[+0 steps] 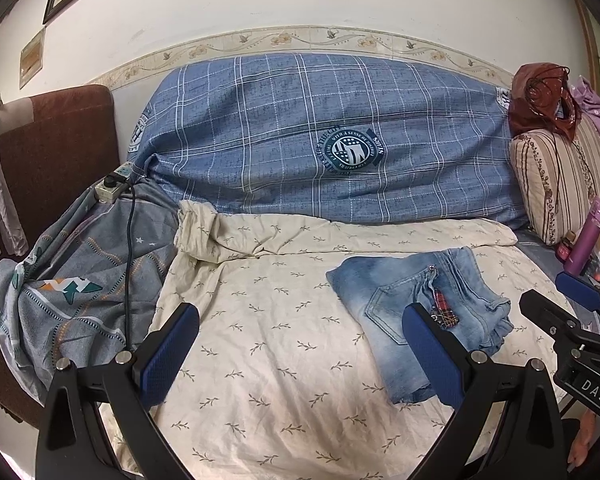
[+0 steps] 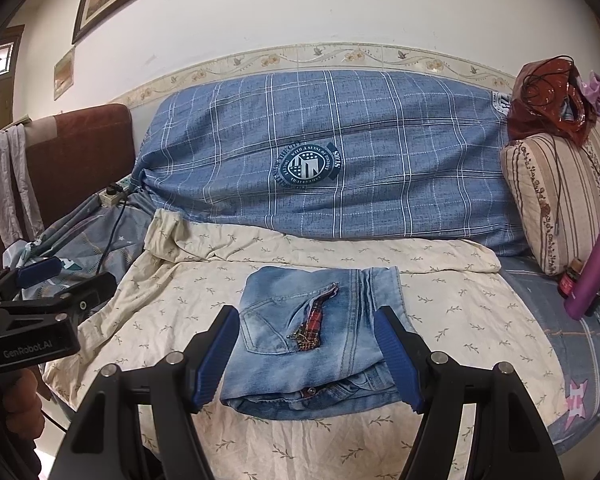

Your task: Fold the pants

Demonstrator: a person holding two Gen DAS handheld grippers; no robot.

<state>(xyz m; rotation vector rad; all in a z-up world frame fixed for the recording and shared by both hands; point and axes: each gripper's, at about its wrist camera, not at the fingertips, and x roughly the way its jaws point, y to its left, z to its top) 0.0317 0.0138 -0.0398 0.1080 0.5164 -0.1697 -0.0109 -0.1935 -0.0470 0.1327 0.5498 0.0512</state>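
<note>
Blue-padded jaws of the right gripper (image 2: 307,354) stand apart in the foreground of the right wrist view, one pad on each side of the folded pants (image 2: 312,340); whether the pads touch the denim cannot be told, and nothing is clamped.

Left gripper (image 1: 300,356): jaws wide apart, nothing between them but the cream sheet (image 1: 260,360); its right finger overlaps the near edge of the pants in view.

Pants: pale blue jeans, folded into a compact packet, back pocket uppermost, a red plaid trim strip (image 2: 314,322) across the middle. They lie flat on the cream leaf-print sheet, toward the right half of the bed, waistband layers facing the right wrist camera.

Behind: blue checked quilt (image 1: 320,140) with a round crest, rolled along the wall. Left: grey patterned blanket (image 1: 80,272), a power strip (image 1: 114,186) with black cord, brown headboard (image 1: 52,140). Right: striped floral pillow (image 1: 560,176) under a red-brown plastic bag (image 1: 540,96), a purple bottle (image 2: 592,268) just beside it.
</note>
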